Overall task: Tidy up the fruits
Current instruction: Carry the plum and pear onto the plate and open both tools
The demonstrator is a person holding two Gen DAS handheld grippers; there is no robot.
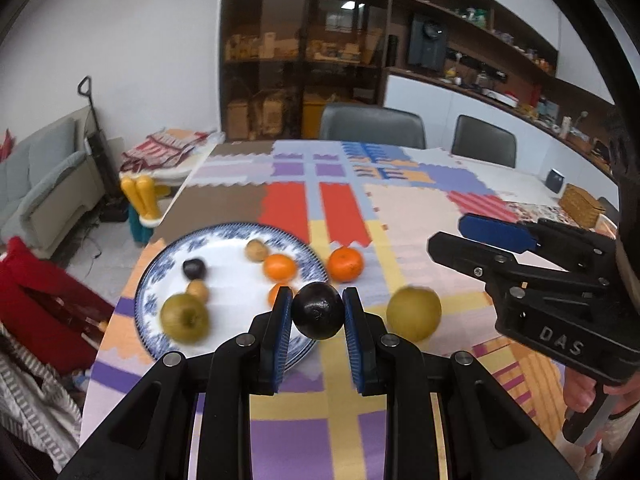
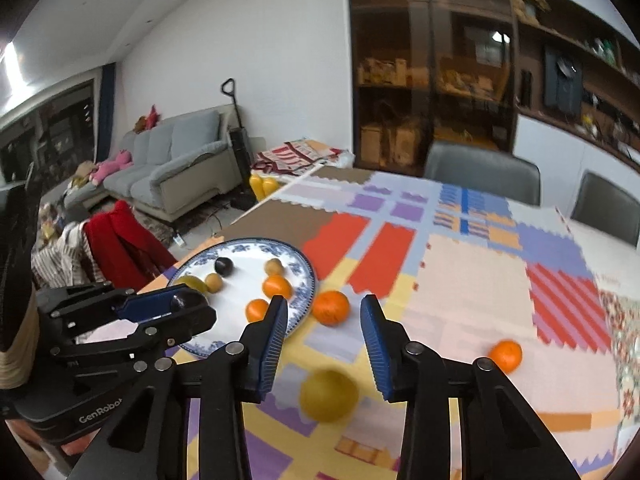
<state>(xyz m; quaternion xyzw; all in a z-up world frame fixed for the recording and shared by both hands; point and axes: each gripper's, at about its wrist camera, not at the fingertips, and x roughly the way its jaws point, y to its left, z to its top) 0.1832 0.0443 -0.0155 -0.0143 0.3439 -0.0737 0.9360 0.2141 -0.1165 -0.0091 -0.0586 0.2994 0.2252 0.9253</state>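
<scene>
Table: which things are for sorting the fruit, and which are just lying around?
For the job: plate, plum held in left gripper, apple, oranges, right gripper.
Just lying about: basket, chairs, sofa.

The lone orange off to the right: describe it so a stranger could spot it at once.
Start at the blue-and-white plate on the patchwork tablecloth, then look far right, past the yellow-green fruit. The orange sits alone on the cloth, just outside the right gripper. The other oranges crowd on or beside the plate; this one has no neighbours.
</scene>
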